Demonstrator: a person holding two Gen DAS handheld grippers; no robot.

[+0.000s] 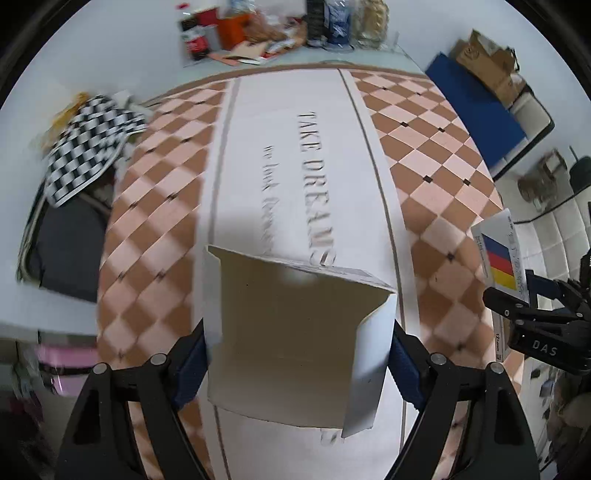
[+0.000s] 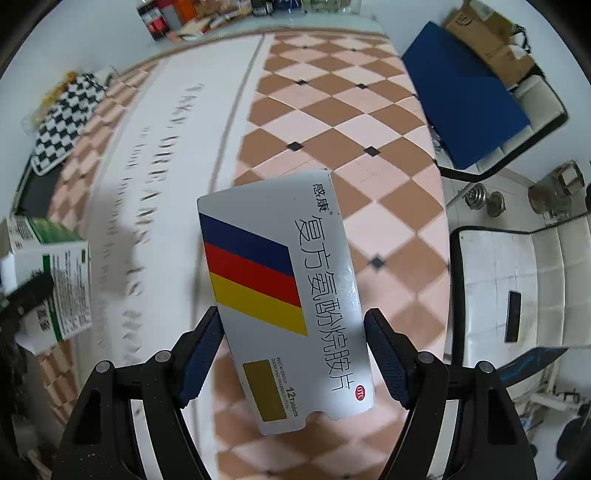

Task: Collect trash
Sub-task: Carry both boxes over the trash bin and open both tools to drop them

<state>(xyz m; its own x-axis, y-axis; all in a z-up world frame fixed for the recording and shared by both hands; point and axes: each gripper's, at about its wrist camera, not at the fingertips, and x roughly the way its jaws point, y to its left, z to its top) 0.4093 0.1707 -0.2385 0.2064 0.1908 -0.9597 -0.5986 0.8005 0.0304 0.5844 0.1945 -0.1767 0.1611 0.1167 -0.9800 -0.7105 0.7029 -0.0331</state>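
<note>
In the left wrist view my left gripper (image 1: 297,332) is shut on an open carton (image 1: 288,332), white outside and beige inside, held above the table with its flaps loose. The right wrist view shows the same carton (image 2: 62,280) at the left edge, with green and white print. My right gripper (image 2: 291,312) is shut on a flattened white medicine box (image 2: 280,295) with blue, red and yellow stripes, a pad on each long edge. That striped box (image 1: 498,258) and the right gripper (image 1: 535,317) also show at the right edge of the left wrist view.
Below lies a pink and brown checked tablecloth (image 1: 155,221) with a white lettered middle strip. A black and white checked cloth (image 1: 88,140) sits at the left edge. Bottles and packaging (image 1: 236,33) crowd the far end. A blue board (image 2: 461,107) and white chairs (image 2: 495,288) stand to the right.
</note>
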